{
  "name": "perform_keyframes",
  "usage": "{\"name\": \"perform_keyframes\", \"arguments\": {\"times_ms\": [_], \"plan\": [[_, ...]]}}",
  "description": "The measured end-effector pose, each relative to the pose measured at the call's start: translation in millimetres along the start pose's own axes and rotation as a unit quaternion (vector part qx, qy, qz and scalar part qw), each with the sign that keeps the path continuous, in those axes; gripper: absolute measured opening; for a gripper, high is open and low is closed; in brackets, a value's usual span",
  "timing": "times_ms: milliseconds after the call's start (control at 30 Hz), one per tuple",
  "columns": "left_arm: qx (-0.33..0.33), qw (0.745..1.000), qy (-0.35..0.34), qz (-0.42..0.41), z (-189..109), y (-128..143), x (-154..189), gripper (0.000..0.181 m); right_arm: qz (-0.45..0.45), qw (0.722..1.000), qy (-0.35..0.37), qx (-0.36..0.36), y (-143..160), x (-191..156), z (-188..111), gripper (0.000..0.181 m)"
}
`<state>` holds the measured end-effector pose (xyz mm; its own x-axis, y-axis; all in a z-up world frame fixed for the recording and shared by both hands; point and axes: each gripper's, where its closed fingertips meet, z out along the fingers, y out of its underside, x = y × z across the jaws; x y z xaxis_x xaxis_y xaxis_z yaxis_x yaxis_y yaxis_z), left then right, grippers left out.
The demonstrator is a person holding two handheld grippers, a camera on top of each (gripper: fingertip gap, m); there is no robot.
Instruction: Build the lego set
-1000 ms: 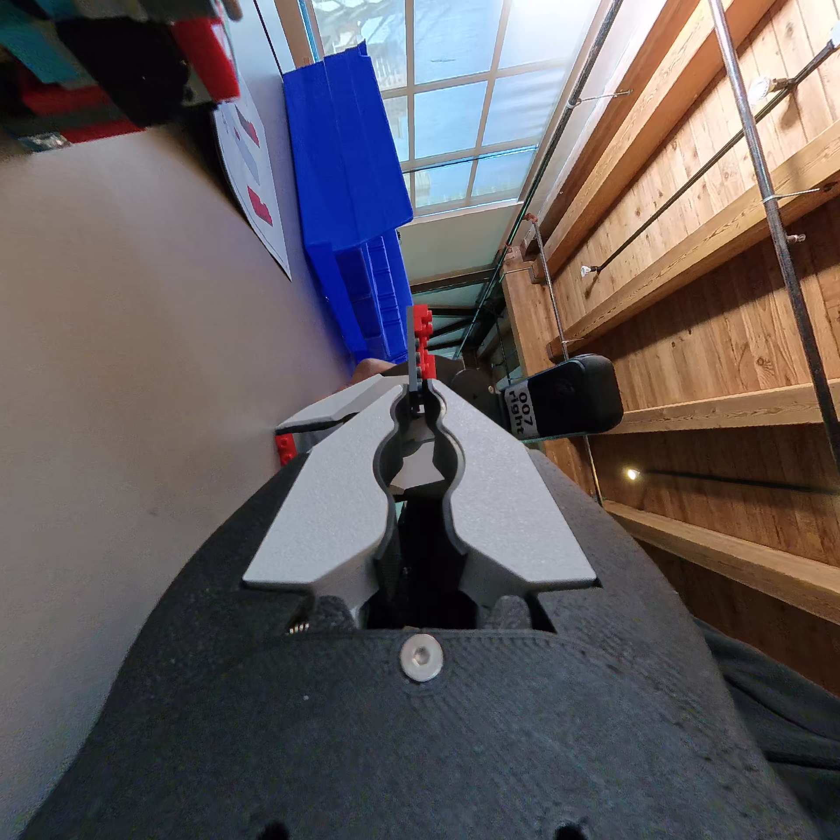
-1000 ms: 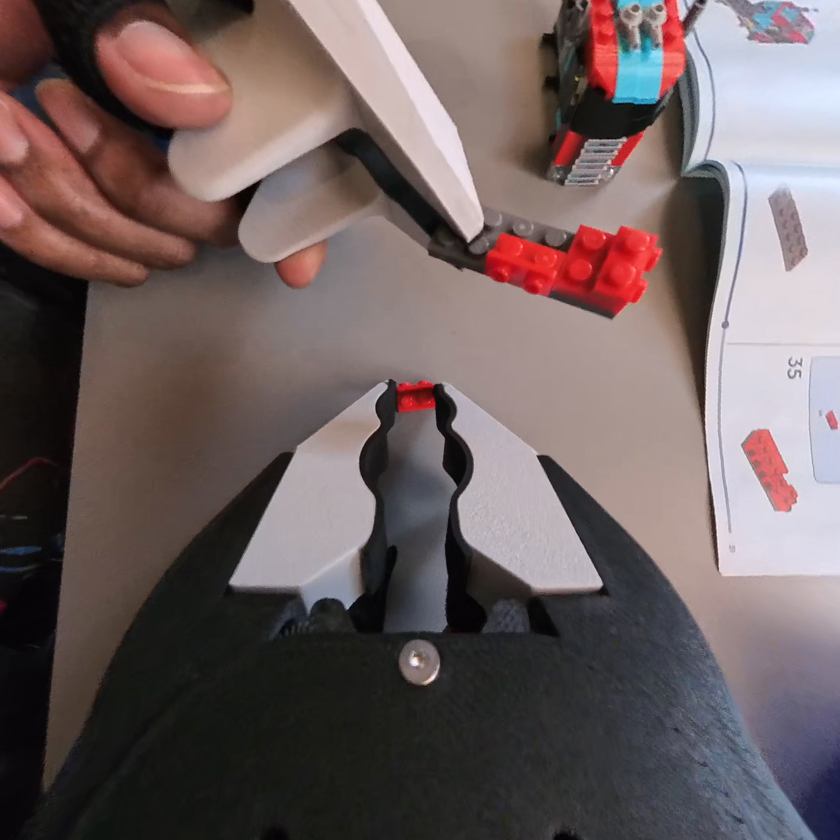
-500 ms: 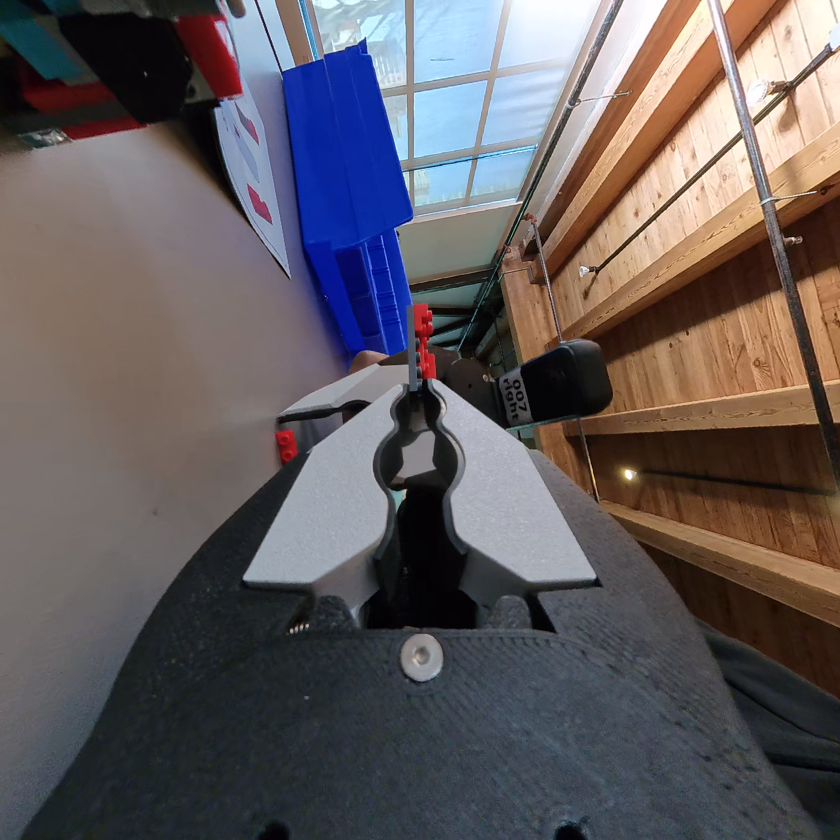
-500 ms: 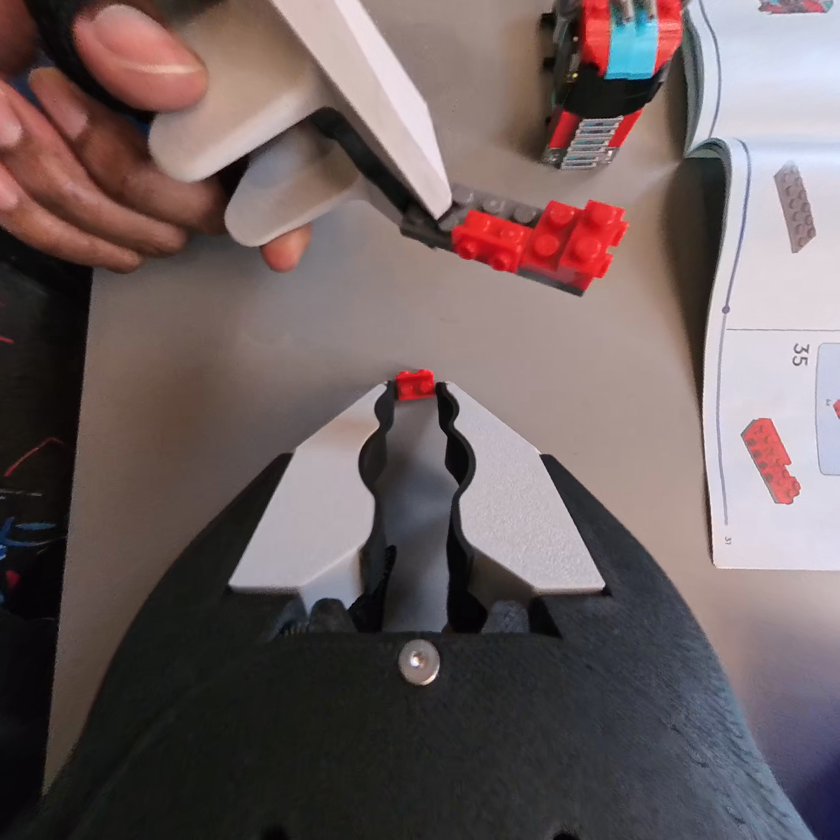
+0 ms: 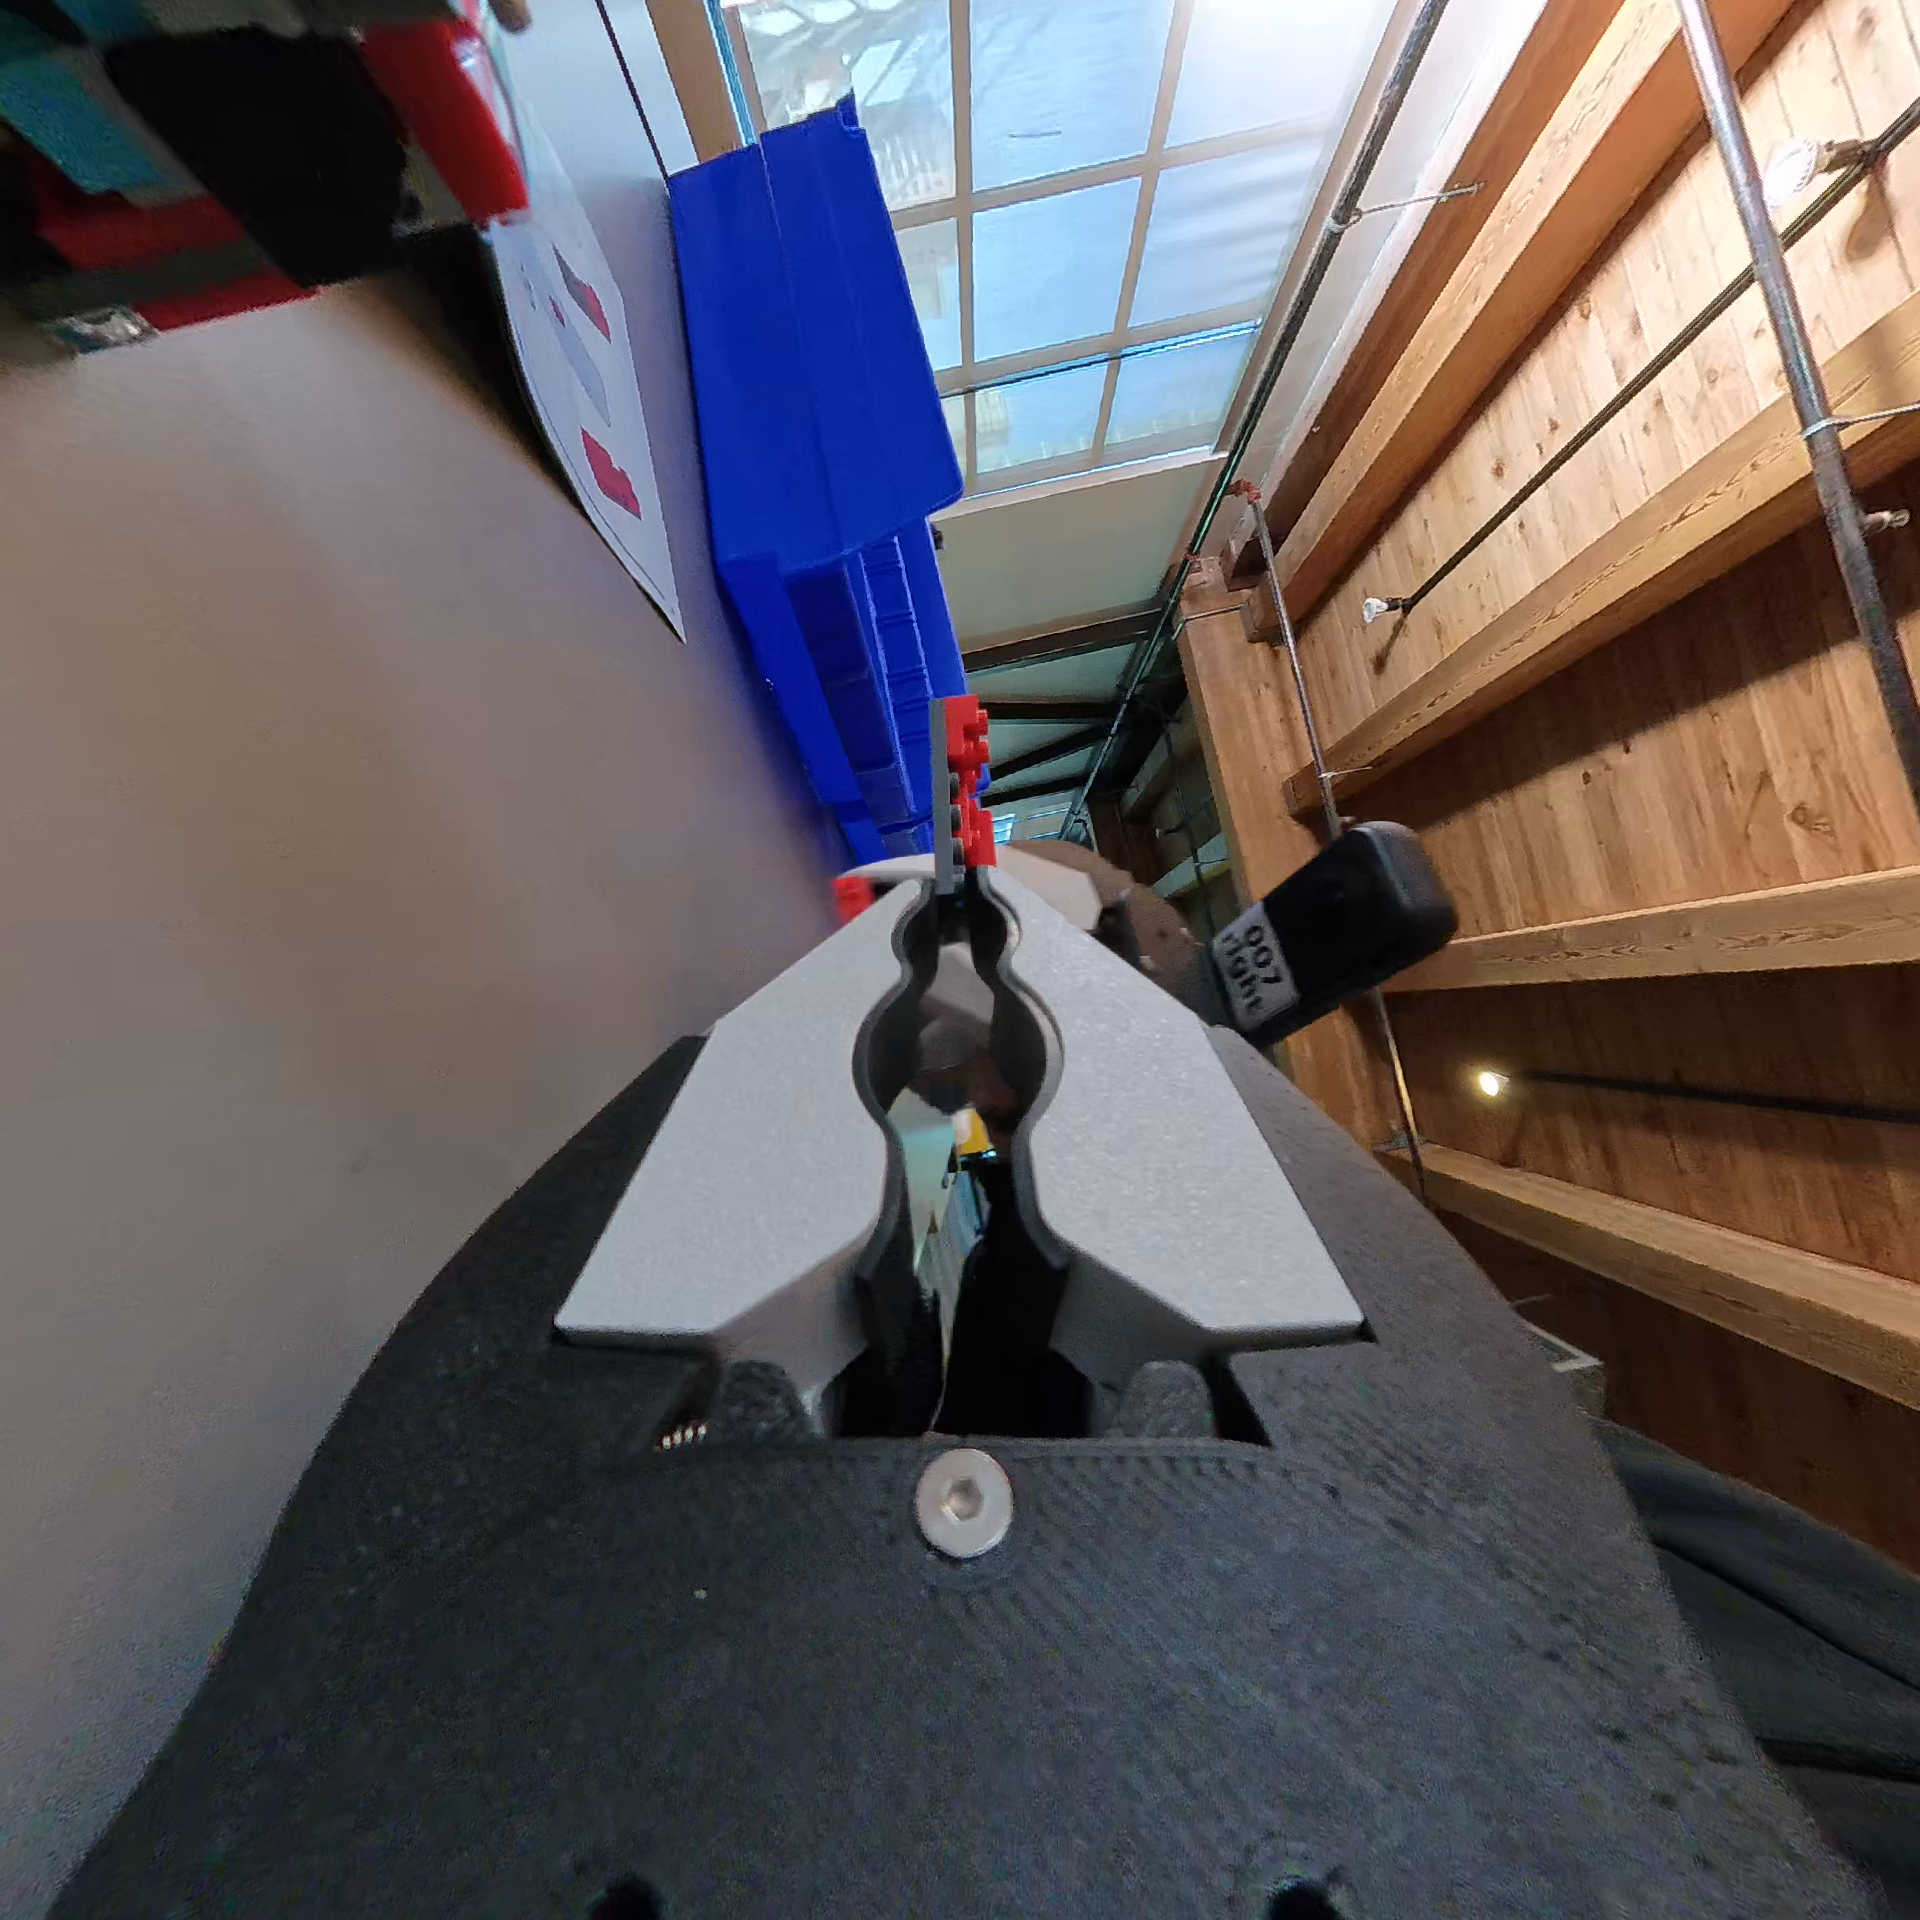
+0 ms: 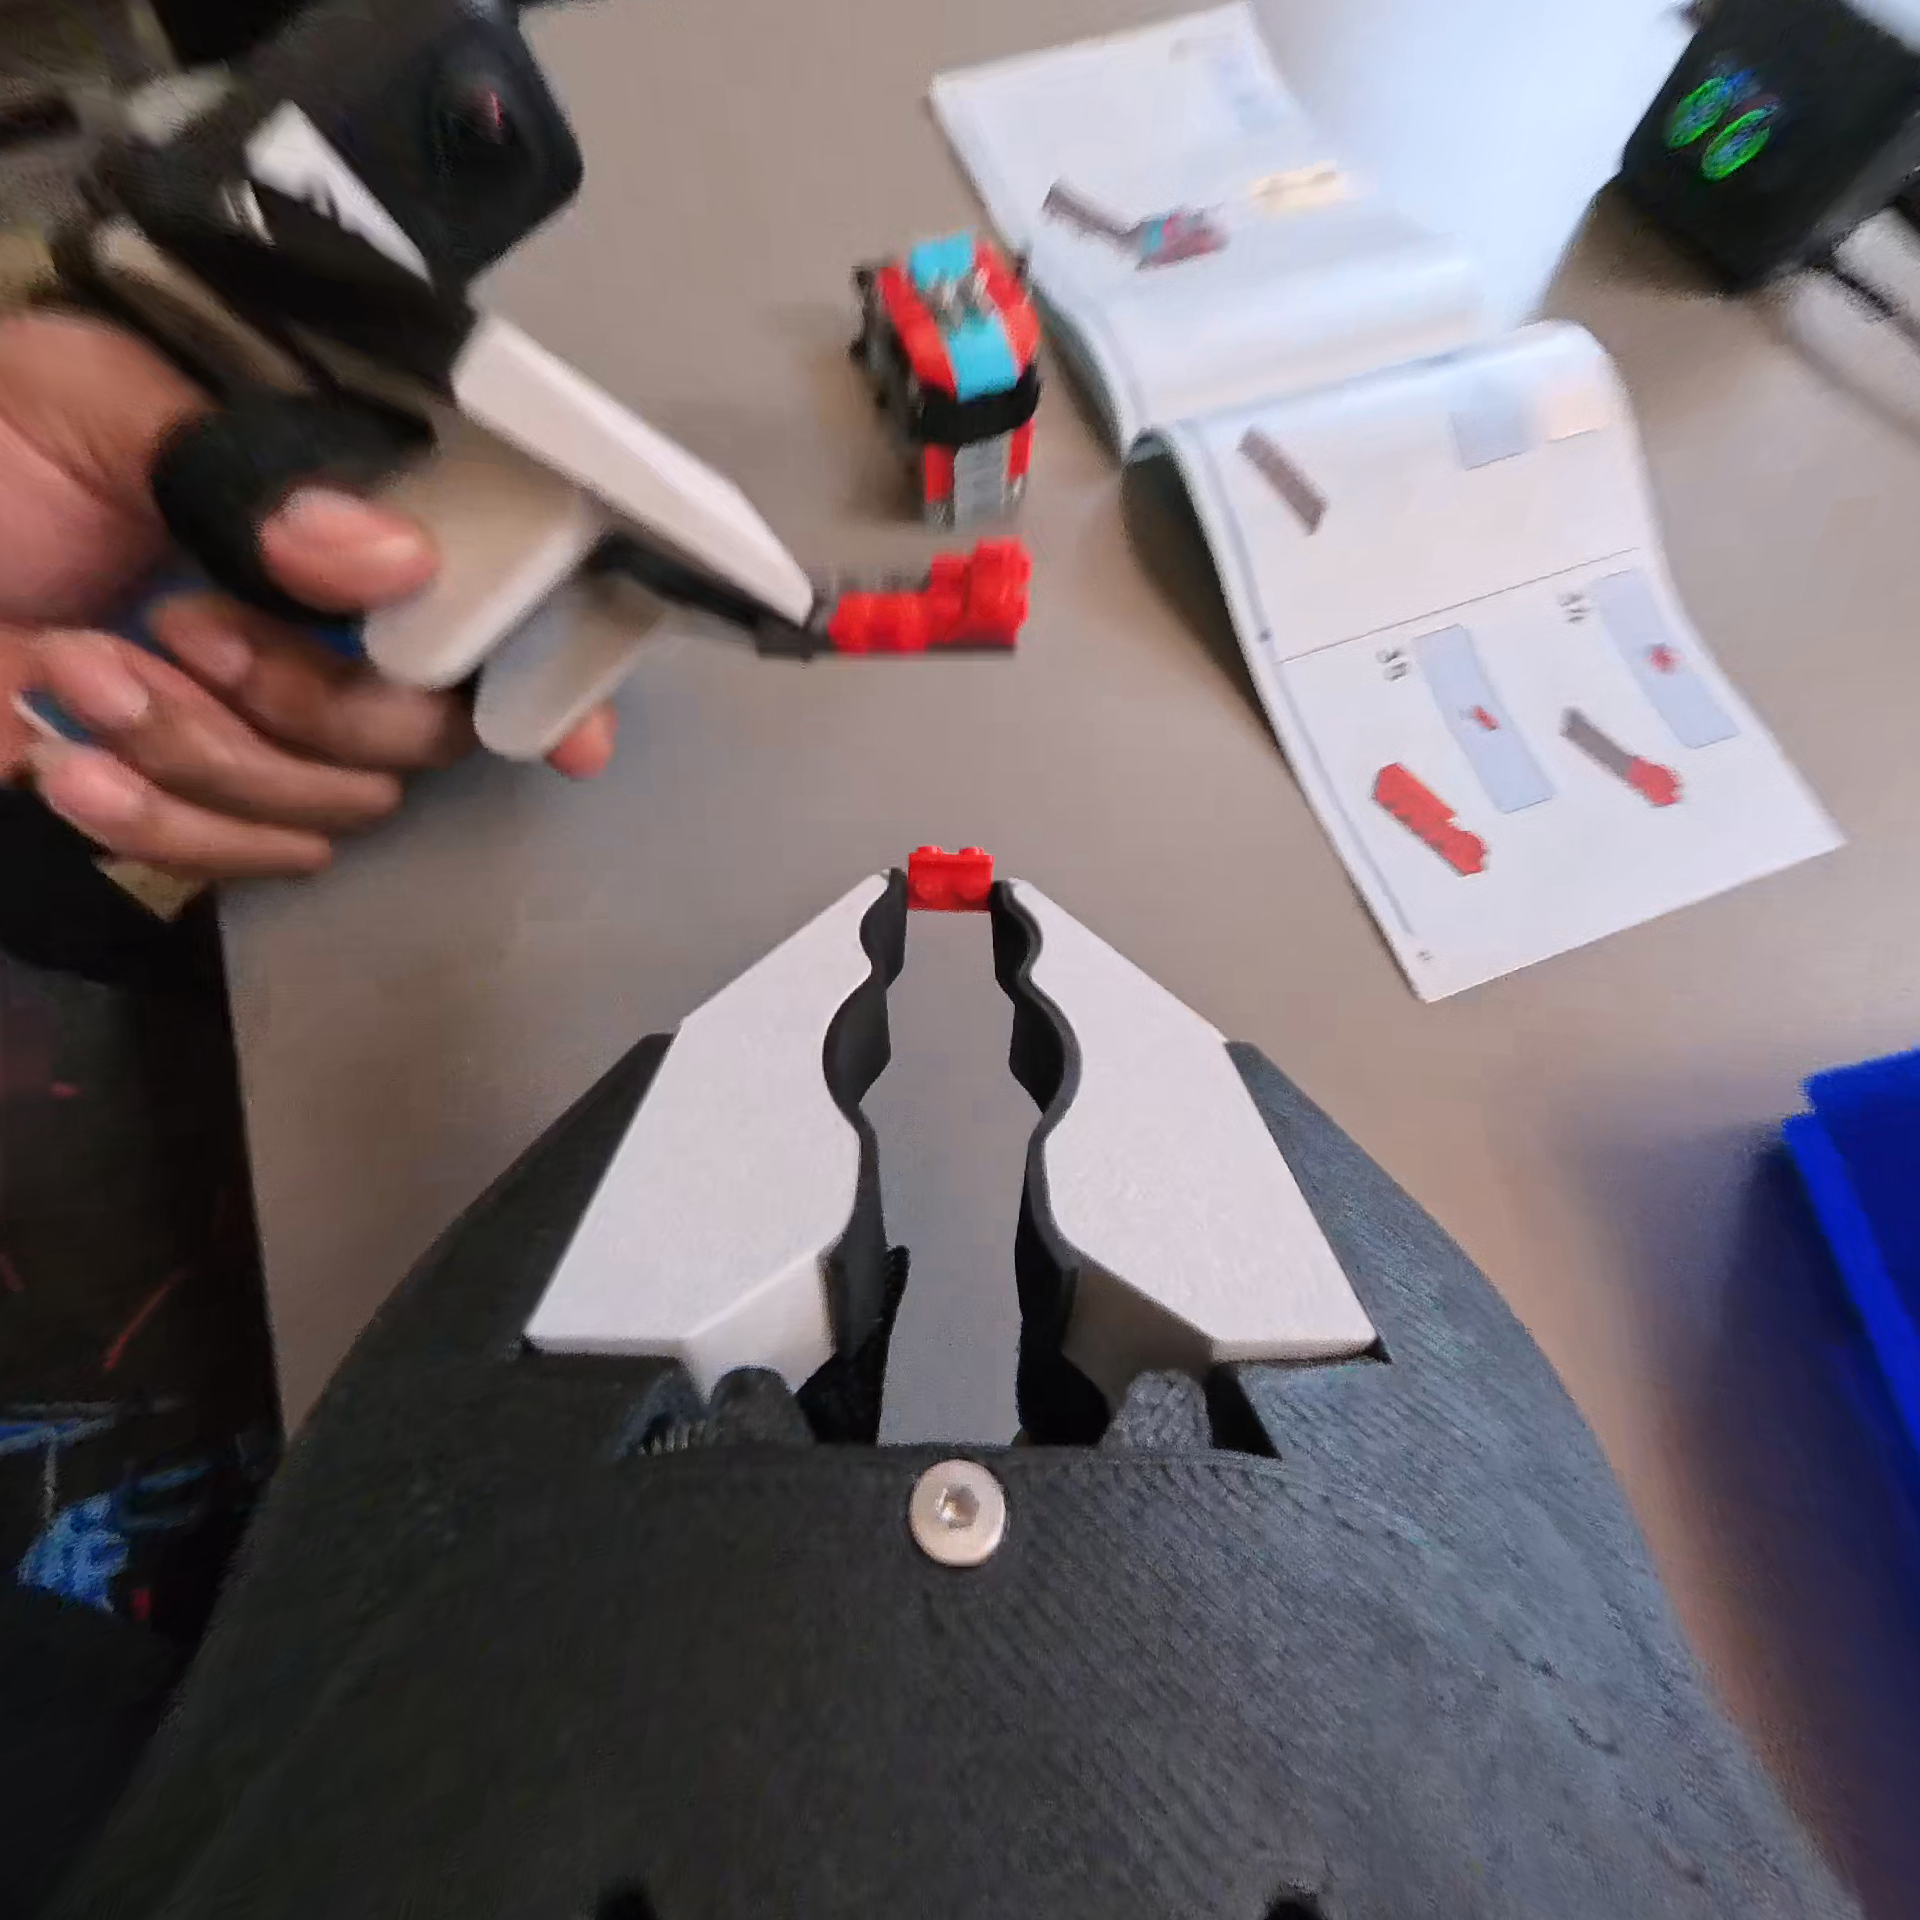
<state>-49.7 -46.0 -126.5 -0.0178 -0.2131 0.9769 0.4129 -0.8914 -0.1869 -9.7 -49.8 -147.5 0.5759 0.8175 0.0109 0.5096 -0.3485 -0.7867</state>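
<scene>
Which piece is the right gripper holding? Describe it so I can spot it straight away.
Start from the open instruction booklet on the grey table, then look nearer, to the right gripper. Pinched at its tips is a tiny red brick, two studs wide. Unlike the red-and-grey strip in the left gripper, it is a single loose piece.

Daylight floods through the window (image 5: 1049, 260); the right wrist view looks motion-blurred, edges bowed.

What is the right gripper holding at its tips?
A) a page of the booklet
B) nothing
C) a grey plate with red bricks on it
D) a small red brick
D: the right gripper is pinching a small red brick between its tips, above the table.
</scene>
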Motion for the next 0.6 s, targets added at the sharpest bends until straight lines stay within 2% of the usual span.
{"name": "perform_keyframes", "arguments": {"times_ms": [33, 200, 600], "plan": [[-0.001, 1.000, -0.004, 0.004, 0, 1, 0, 0.004, 0.008, 1.000, 0.009, 0.018, -10, 1, -6, 0.016], [0.001, 0.999, -0.026, 0.037, 1, 2, -2, 0.004, 0.002, 0.998, 0.033, 0.058, -44, -9, -9, 0.016], [-0.005, 0.991, -0.064, 0.117, 5, 10, -1, 0.004, -0.014, 0.997, 0.066, 0.043, -46, -14, 11, 0.016]]}}
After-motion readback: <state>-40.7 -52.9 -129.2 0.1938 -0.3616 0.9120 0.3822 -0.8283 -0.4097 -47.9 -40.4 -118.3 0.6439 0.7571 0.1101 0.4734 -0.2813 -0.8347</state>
